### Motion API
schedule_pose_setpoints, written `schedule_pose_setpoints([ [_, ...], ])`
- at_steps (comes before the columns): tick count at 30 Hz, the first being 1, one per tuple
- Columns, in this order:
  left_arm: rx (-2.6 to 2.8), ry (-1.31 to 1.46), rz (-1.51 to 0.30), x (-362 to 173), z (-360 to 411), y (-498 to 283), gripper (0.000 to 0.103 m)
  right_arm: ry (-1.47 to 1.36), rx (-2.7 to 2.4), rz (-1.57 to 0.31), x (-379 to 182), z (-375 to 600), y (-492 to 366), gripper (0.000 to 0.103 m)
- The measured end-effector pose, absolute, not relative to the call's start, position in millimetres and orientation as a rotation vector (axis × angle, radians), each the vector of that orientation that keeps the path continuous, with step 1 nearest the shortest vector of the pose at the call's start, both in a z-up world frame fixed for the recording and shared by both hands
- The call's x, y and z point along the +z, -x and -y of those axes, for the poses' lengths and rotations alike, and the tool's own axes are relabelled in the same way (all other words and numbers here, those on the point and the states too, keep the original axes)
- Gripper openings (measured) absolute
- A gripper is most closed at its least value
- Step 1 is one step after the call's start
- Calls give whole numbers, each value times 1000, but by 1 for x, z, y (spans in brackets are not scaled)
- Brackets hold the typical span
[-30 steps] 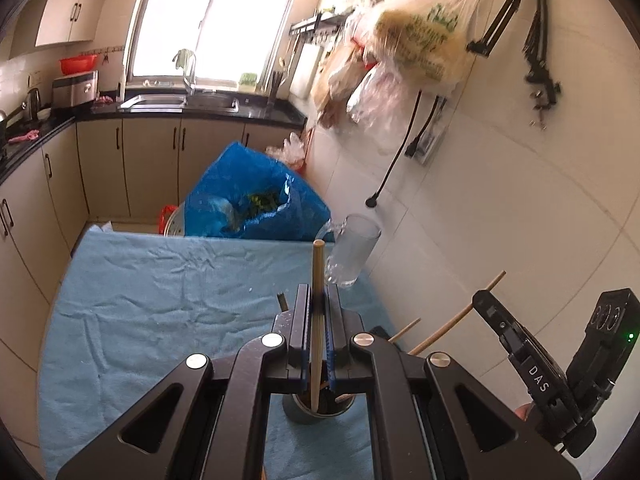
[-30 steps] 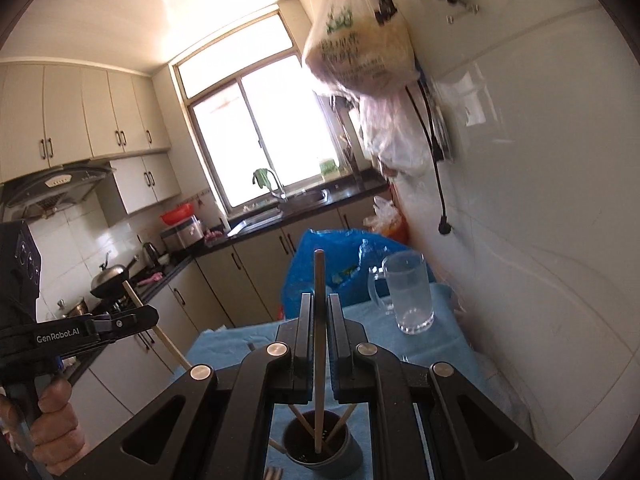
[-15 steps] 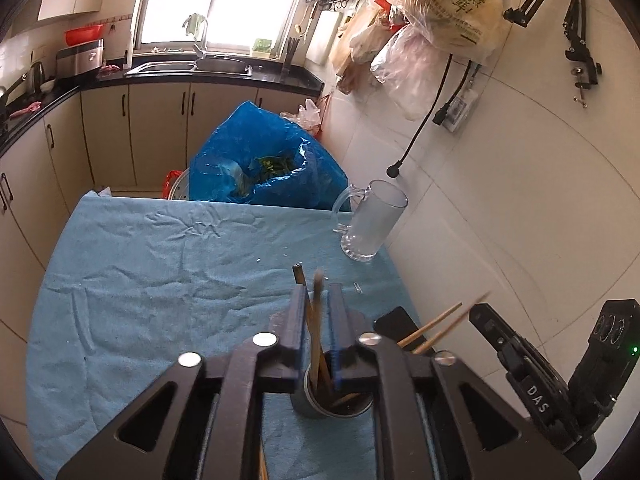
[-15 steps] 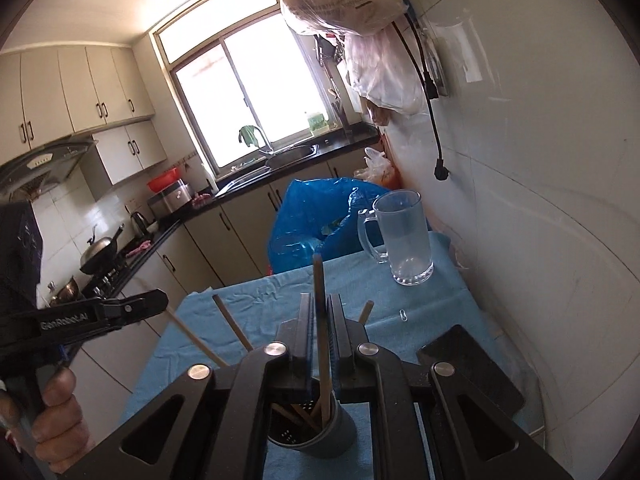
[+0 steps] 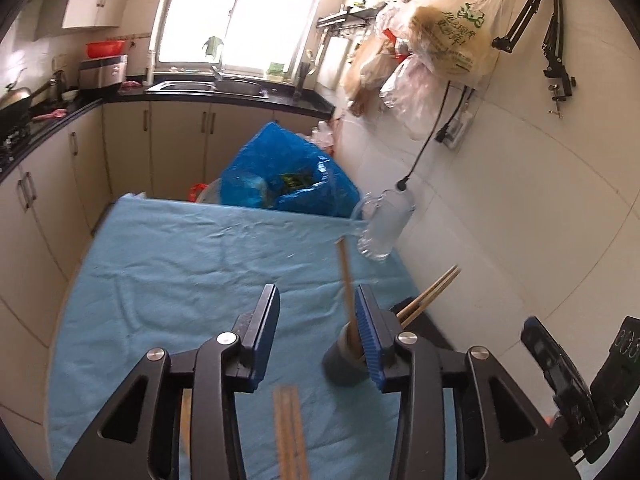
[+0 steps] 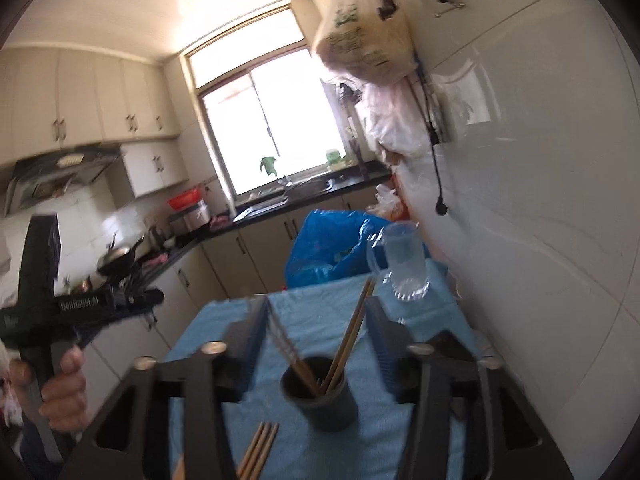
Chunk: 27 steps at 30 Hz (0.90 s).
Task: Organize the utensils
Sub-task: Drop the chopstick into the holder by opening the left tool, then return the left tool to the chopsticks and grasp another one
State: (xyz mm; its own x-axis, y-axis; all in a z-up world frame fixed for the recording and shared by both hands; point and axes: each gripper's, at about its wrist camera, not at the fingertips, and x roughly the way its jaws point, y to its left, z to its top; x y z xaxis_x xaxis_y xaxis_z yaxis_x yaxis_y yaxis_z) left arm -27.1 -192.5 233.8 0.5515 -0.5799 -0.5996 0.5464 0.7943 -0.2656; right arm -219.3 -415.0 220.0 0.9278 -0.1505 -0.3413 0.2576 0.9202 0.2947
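A dark grey utensil cup stands on the blue cloth and holds several wooden chopsticks leaning out of it. In the left wrist view the cup sits just inside my right finger, with chopsticks standing in it. My left gripper is open and empty. My right gripper is open and empty, its fingers either side of the cup. More chopsticks lie flat on the cloth near me, also seen in the left wrist view.
A glass mug stands at the table's far right by the tiled wall. A blue plastic bag sits beyond the far edge. A black slab lies right of the cup. Kitchen cabinets and counter run along the left.
Both grippers were shut on a chopstick held upright over the cup. Both have opened and drawn back, and the chopsticks now stand in the cup.
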Motion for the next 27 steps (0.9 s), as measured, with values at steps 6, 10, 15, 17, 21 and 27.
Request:
schedule_pose_setpoints([
  [6, -559, 52, -791, 189, 133, 38, 39, -290, -124, -441, 178, 371, 215, 79],
  [10, -469, 62, -859, 152, 93, 33, 39, -291, -77, -516, 159, 347, 206, 79],
  [15, -391, 107, -961, 112, 55, 20, 39, -221, -29, -522, 159, 322, 205, 84],
  [17, -388, 115, -992, 99, 48, 16, 39, -241, 35, -516, 159, 317, 205, 84],
  [21, -402, 141, -1072, 76, 48, 4, 39, -202, 3, -521, 151, 306, 200, 77],
  [27, -412, 105, -1162, 46, 79, -24, 32, -246, 19, -650, 129, 307, 183, 54],
])
